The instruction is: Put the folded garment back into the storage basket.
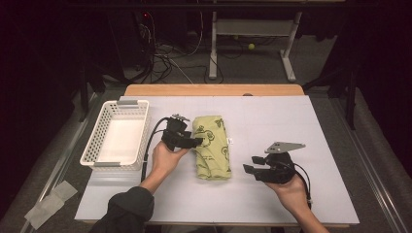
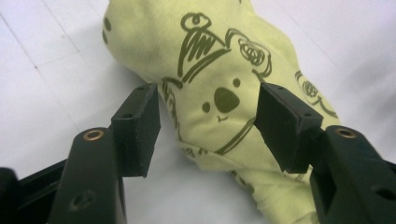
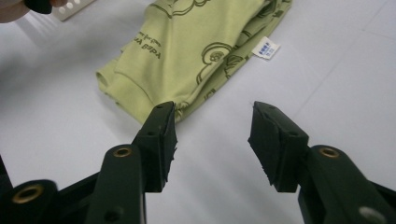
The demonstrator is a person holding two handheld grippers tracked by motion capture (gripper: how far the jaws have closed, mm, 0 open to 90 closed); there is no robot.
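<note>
One folded green garment [image 1: 212,147] between two grippers, left [image 1: 193,141] and right [image 1: 248,168], both jaws released, beside one white basket [image 1: 115,135].

Left gripper [image 2: 208,123] jaws spread apart around the folded yellow-green garment [image 2: 219,70], bear print between them; pads not pressing; white table [image 2: 42,70] beneath.
</note>
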